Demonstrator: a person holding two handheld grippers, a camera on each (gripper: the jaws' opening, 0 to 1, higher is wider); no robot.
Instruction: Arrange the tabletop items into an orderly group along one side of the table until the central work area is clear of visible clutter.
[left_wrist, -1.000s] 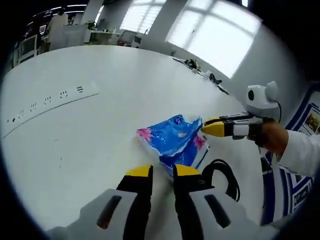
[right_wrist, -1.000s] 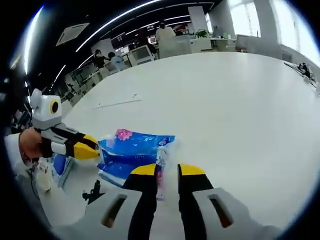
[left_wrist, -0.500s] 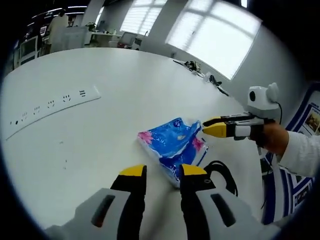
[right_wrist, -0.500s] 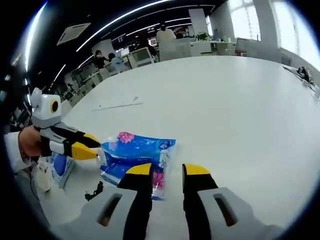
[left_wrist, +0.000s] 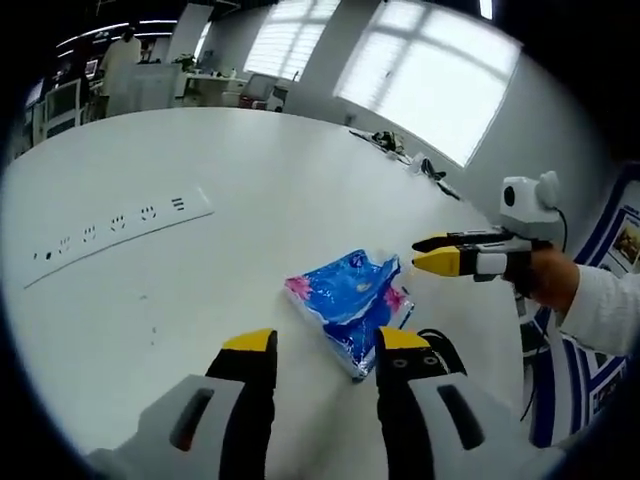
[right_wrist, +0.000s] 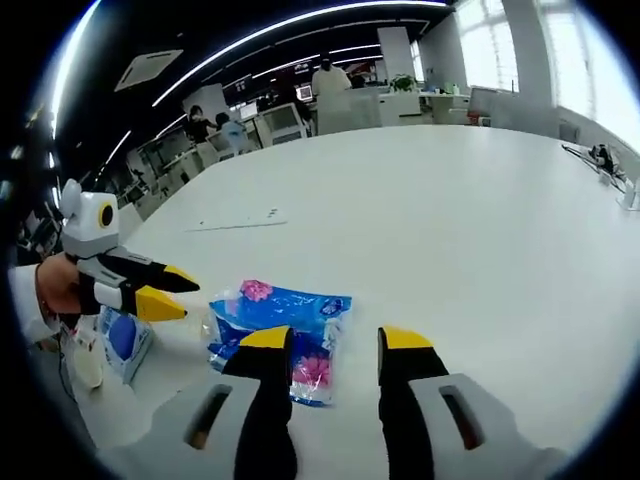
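Both hand-held grippers have backed off the blue packet since the earlier frames, and their jaws, which stood narrow and almost on it a second ago, now stand wider.

Left gripper view: the left hand-held gripper (left_wrist: 326, 348) rises from the bottom with its yellow-tipped jaws spread apart and nothing between them. Just beyond the tips lies the blue packet (left_wrist: 348, 304), a soft plastic pack with pink flower prints, flat on the white desk (left_wrist: 230, 190) near its edge. A black cable (left_wrist: 447, 348) loops beside the packet on the near right. The right hand-held gripper (left_wrist: 432, 254) enters from the right, held by a hand in a white sleeve (left_wrist: 606, 310); its tips sit close together, just beside the packet's far corner and not touching it. Farther off, a white power strip (left_wrist: 120, 221) lies on the desk, well apart from the packet. Small dark items (left_wrist: 385, 139) rest at the far edge beneath bright windows.

Right gripper view: the right hand-held gripper (right_wrist: 336, 345) shows its jaws spread, empty, with the blue packet (right_wrist: 282, 325) just ahead between and left of them. The left hand-held gripper (right_wrist: 170, 294) comes in from the left, near the packet's left end, apart from it. A second blue-and-white pack (right_wrist: 124, 340) lies at the desk's left edge. Office desks and people stand in the far background.
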